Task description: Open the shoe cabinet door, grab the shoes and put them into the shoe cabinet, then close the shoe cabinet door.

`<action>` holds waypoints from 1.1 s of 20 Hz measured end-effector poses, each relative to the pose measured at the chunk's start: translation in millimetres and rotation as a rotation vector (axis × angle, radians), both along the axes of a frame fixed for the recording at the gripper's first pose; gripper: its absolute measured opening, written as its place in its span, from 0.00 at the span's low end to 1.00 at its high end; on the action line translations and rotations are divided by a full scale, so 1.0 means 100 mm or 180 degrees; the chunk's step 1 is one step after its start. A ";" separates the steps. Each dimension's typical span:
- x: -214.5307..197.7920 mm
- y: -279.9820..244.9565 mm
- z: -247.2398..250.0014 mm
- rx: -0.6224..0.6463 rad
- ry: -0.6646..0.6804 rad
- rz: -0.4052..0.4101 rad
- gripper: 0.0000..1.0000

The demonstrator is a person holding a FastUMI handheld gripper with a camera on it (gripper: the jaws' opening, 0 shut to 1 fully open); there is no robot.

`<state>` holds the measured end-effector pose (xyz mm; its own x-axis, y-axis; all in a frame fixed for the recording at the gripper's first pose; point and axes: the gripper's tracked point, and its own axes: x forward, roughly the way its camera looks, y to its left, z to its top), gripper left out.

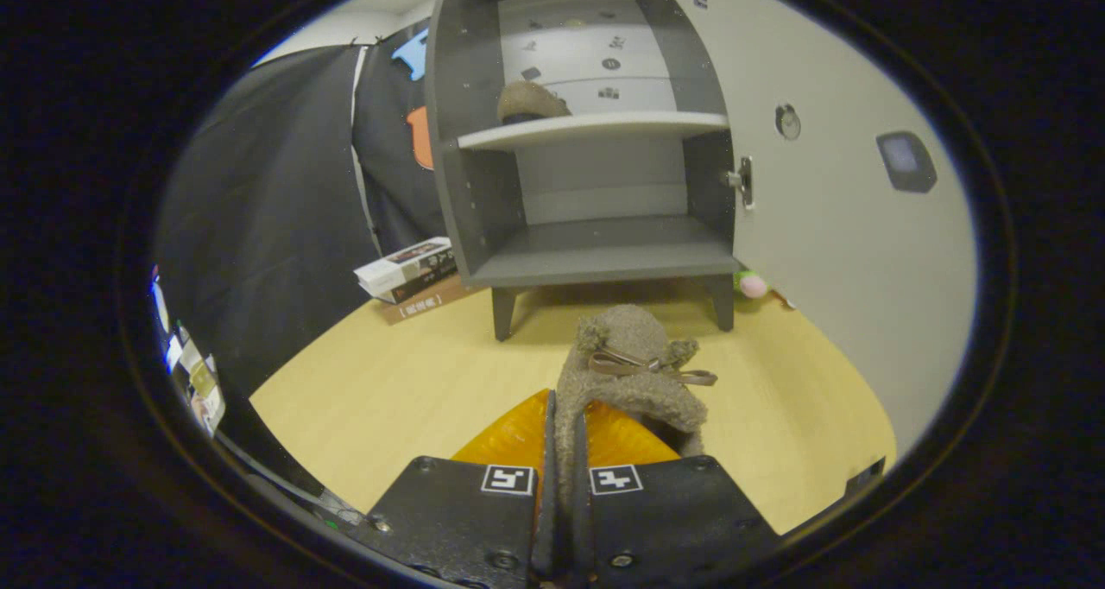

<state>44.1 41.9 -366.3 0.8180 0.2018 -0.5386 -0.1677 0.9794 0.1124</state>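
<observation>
— What is the gripper (565, 433) doing with its fingers?

— They are sitting almost together, pinching a fuzzy brown-grey shoe (634, 373) by the thin edge of its collar. Both fingers (518, 433) are pressing on that strip of fabric, one from each side, with only the material between them.

— And the rest of the shoe?

— It is reaching forward beyond the fingertips, its rounded toe pointing toward the shoe cabinet (596, 140). A small ribbon bow (647, 366) is lying across its top. Whether it is hanging clear of the tabletop (388, 382) or brushing it, I cannot tell.

— Where is the cabinet standing?

— At the far edge of the pale wooden tabletop, on short legs. Its door (829, 226) is swinging wide open to the right, showing a hinge at the inner edge.

— Is anything sitting inside?

— A second shoe (528, 103) of the same fuzzy kind is resting on the upper shelf (621, 125), toward its left side. The lower shelf (604, 256) is facing the held shoe directly.

— Anything else on the tabletop?

— A small stack of books (414, 274) is lying just left of the cabinet near the far left edge, and a little pink object (753, 285) is peeking out behind the cabinet's right leg.
</observation>
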 end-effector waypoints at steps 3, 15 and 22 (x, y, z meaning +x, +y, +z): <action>0.01 0.07 0.62 0.0027 -0.0256 0.0082 0.11; 0.69 0.12 2.81 -0.0150 -0.0886 0.0192 0.11; 1.64 -0.05 3.25 -0.0454 -0.0880 -0.0033 0.11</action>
